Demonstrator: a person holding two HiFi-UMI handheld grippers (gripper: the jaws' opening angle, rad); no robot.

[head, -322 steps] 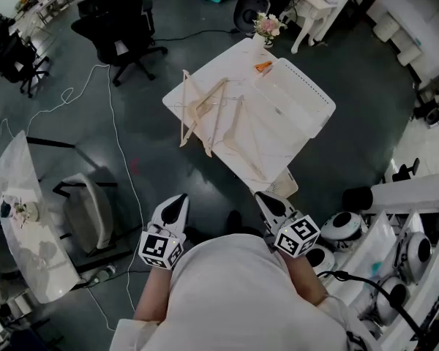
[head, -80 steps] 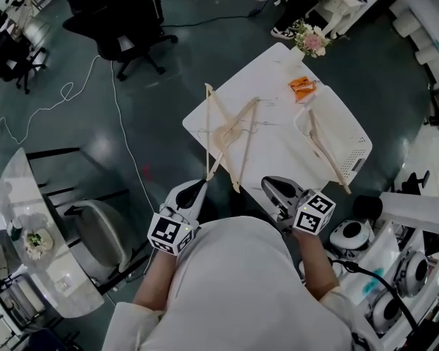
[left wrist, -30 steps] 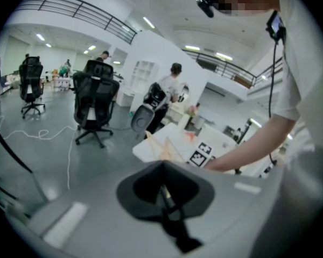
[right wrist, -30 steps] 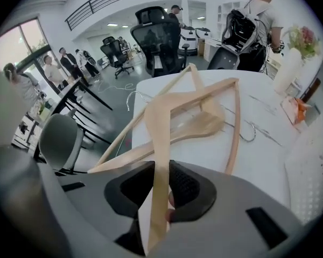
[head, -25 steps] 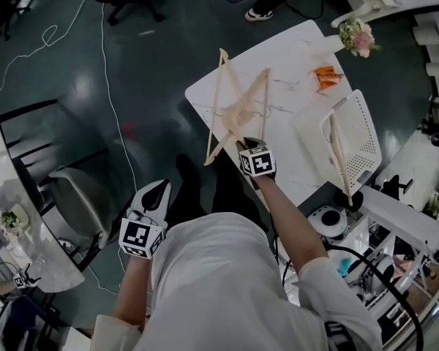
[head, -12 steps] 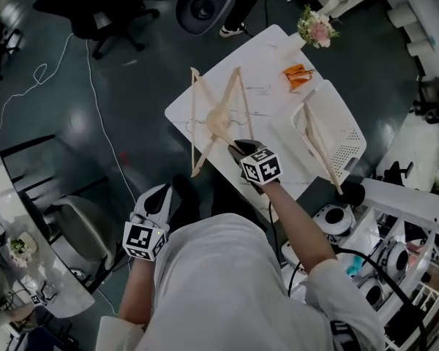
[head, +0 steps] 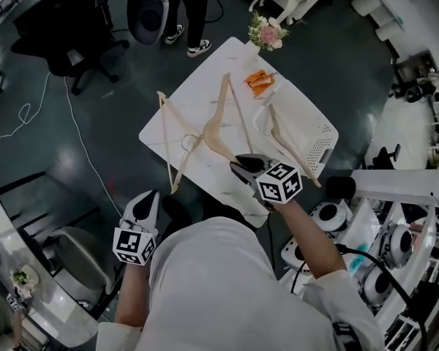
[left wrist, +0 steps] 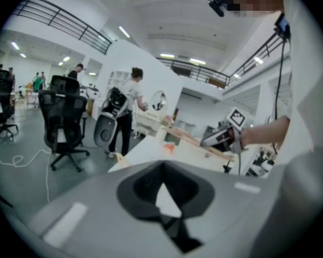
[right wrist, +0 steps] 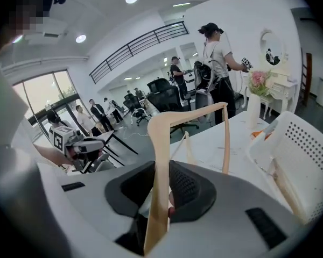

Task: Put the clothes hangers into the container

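My right gripper (head: 243, 165) is shut on one arm of a pale wooden hanger (head: 208, 134) and holds it up above the white table (head: 197, 86). In the right gripper view that hanger (right wrist: 160, 144) stands between the pads of my right gripper (right wrist: 161, 168). Another wooden hanger (head: 168, 148) lies on the table's left part. The white perforated container (head: 318, 134) sits at the table's right edge with one hanger (head: 289, 141) lying in it. My left gripper (head: 145, 205) hangs low at my left side, shut on nothing.
An orange item (head: 257, 81) and a vase of flowers (head: 267, 31) stand at the table's far end. Office chairs (head: 58, 28) and a person (head: 190, 6) are on the dark floor beyond. White equipment (head: 395, 247) crowds the right side.
The right gripper has risen with one hanger, lifting it off the table and nearer the container. The other hanger stays on the table. The left gripper remains low.
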